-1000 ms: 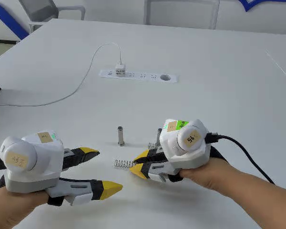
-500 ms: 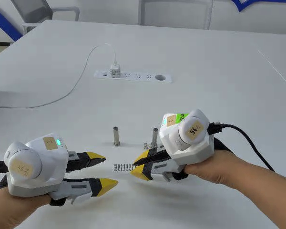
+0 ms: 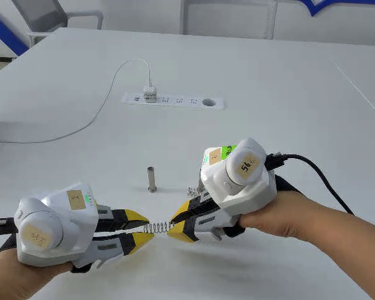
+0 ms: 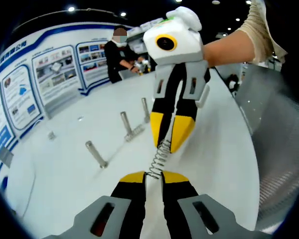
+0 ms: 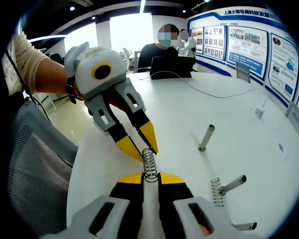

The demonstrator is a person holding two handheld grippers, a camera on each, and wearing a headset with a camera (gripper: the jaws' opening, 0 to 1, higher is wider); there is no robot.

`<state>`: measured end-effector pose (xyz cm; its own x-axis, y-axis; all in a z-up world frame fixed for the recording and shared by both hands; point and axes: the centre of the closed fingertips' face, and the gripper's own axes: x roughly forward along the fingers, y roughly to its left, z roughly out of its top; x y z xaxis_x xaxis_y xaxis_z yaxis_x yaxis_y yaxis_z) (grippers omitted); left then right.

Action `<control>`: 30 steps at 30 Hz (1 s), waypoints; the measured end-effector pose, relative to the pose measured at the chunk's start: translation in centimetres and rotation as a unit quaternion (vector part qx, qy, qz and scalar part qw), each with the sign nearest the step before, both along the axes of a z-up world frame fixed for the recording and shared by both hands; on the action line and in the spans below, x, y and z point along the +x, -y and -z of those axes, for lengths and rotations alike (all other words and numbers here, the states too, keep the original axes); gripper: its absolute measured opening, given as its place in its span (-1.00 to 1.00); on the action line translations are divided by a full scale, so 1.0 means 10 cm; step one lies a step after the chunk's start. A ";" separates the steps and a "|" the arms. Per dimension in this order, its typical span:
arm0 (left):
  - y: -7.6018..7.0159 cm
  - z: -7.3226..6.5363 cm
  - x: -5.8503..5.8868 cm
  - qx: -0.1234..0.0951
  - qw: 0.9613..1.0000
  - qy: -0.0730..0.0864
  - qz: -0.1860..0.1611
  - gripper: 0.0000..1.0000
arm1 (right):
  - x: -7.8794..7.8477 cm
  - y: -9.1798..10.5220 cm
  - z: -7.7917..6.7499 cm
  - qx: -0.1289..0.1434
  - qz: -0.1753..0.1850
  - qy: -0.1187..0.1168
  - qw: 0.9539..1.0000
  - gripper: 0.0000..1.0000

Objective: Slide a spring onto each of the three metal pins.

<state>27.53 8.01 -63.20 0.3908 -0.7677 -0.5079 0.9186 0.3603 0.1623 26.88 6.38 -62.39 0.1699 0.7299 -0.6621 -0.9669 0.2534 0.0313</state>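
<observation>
A small metal spring [image 3: 156,227] stretches between my two grippers, just above the white table [image 3: 287,112]. My right gripper [image 3: 173,228] is shut on one end of the spring [image 5: 149,165]. My left gripper [image 3: 145,229] has its jaws closed in on the other end of the spring [image 4: 159,158]. The grippers point tip to tip. One bare pin [image 3: 152,179] stands upright behind them. The left gripper view shows three pins [image 4: 95,154] [image 4: 125,122] [image 4: 145,108]. A second spring [image 5: 216,191] sits at the foot of one pin [image 5: 232,184].
A white power strip [image 3: 173,100] with a plugged charger and a cable [image 3: 106,103] lies at the table's far middle. Chairs stand beyond the far edge. People sit at the table's far end in the right gripper view.
My left gripper has moved right to the spring and narrowed its jaws around the free end. The right gripper has lifted slightly with the spring.
</observation>
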 end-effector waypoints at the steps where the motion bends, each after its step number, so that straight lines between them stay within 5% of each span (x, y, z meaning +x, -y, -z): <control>1: 0.00 0.00 0.00 0.001 1.000 0.001 0.001 -0.76 | 0.00 0.00 -0.01 0.000 0.000 0.000 1.000 -0.77; 30: 0.10 0.01 -0.03 -0.025 0.999 -0.029 -0.011 -0.78 | 0.00 -0.20 -0.33 0.032 -0.009 0.034 0.999 -0.77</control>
